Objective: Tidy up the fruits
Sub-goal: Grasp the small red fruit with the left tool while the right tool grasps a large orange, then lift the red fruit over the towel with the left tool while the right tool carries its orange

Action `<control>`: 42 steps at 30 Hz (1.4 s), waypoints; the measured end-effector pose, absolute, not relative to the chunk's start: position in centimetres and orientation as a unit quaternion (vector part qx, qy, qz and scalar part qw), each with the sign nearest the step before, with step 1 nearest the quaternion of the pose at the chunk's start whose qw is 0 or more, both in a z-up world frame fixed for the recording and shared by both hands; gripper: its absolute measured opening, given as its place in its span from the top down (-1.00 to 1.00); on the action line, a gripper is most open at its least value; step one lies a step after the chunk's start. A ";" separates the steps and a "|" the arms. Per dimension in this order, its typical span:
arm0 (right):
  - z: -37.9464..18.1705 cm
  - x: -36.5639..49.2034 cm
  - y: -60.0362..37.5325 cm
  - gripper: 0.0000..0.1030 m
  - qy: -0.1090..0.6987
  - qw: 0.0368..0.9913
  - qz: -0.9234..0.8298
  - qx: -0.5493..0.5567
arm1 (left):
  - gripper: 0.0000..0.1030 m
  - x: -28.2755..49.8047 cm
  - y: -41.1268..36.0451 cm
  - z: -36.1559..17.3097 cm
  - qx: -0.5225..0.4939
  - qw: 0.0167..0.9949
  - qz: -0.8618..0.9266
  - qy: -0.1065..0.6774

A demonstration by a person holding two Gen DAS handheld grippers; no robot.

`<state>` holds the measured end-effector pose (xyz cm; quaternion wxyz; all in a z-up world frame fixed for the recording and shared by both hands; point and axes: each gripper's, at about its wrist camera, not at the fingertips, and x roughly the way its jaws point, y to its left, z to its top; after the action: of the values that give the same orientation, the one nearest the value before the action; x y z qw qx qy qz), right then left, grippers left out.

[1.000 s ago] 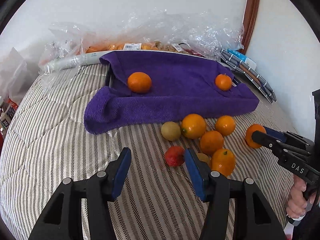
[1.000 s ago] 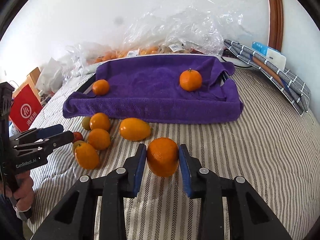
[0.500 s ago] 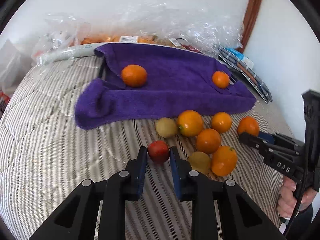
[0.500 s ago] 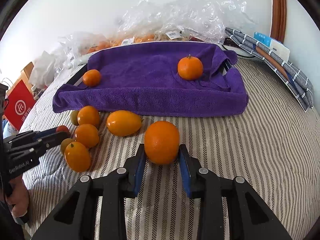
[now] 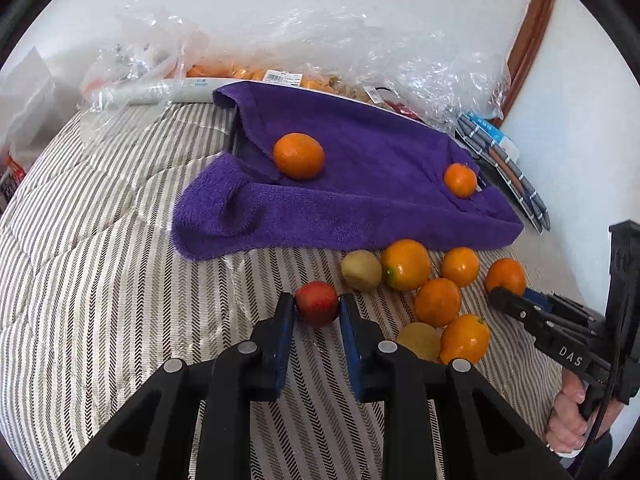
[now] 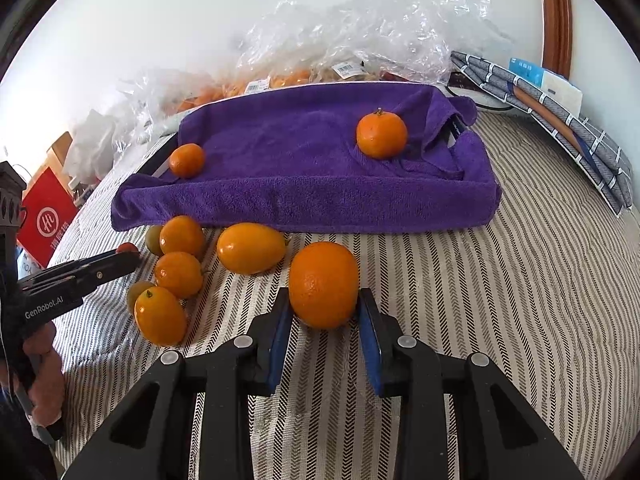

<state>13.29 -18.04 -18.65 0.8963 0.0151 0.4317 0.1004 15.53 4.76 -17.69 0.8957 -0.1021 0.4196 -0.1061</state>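
Black left gripper (image 5: 316,312) and right gripper (image 6: 324,312), blue pads, silver screws, white lettering.

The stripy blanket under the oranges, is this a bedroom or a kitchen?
Most likely a bedroom: the fruit lies on a quilted striped bedspread, like a mattress cover, against a white wall, with crumpled plastic shopping bags piled behind the purple towel.

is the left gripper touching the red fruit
Touching. The left wrist view shows both blue pads of the left gripper pressed against the sides of the red fruit, no gap visible.
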 end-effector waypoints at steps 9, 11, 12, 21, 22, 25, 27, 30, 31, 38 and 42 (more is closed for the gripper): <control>-17.9 12.4 -18.8 0.37 0.404 0.909 0.100 0.029 | 0.57 14.6 5.8 -16.8 -0.130 0.911 -0.095 0.380; -17.8 12.3 -19.0 0.38 0.401 0.910 0.098 0.035 | 0.57 14.5 6.1 -16.6 -0.133 0.913 -0.091 0.374; -17.8 12.3 -19.1 0.38 0.399 0.911 0.097 0.037 | 0.57 14.4 6.2 -16.6 -0.136 0.914 -0.089 0.371; -17.3 11.8 -19.9 0.37 0.389 0.916 0.089 0.048 | 0.57 13.8 6.6 -16.2 -0.142 0.922 -0.073 0.353; -17.3 11.8 -20.0 0.38 0.391 0.915 0.088 0.048 | 0.57 13.8 6.7 -16.1 -0.144 0.922 -0.072 0.352; -17.4 11.9 -20.2 0.38 0.395 0.912 0.093 0.053 | 0.57 13.6 6.9 -16.0 -0.149 0.923 -0.070 0.348; -17.4 11.8 -20.3 0.38 0.394 0.913 0.094 0.054 | 0.57 13.5 6.9 -15.9 -0.149 0.925 -0.067 0.343; -17.4 11.7 -20.5 0.38 0.394 0.913 0.089 0.053 | 0.57 13.3 7.0 -15.7 -0.150 0.928 -0.067 0.335; -17.3 11.7 -20.6 0.38 0.394 0.913 0.088 0.054 | 0.57 13.2 7.0 -15.6 -0.150 0.928 -0.066 0.334; -17.1 11.4 -21.2 0.37 0.397 0.913 0.078 0.056 | 0.57 13.0 7.4 -15.4 -0.153 0.930 -0.061 0.329; -16.9 11.3 -21.4 0.38 0.396 0.913 0.076 0.060 | 0.57 12.9 7.4 -15.3 -0.153 0.932 -0.058 0.324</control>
<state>11.34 -21.39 -16.85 0.9131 0.0600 0.3961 0.0758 12.88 7.37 -15.31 0.9317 -0.1534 0.3241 -0.0583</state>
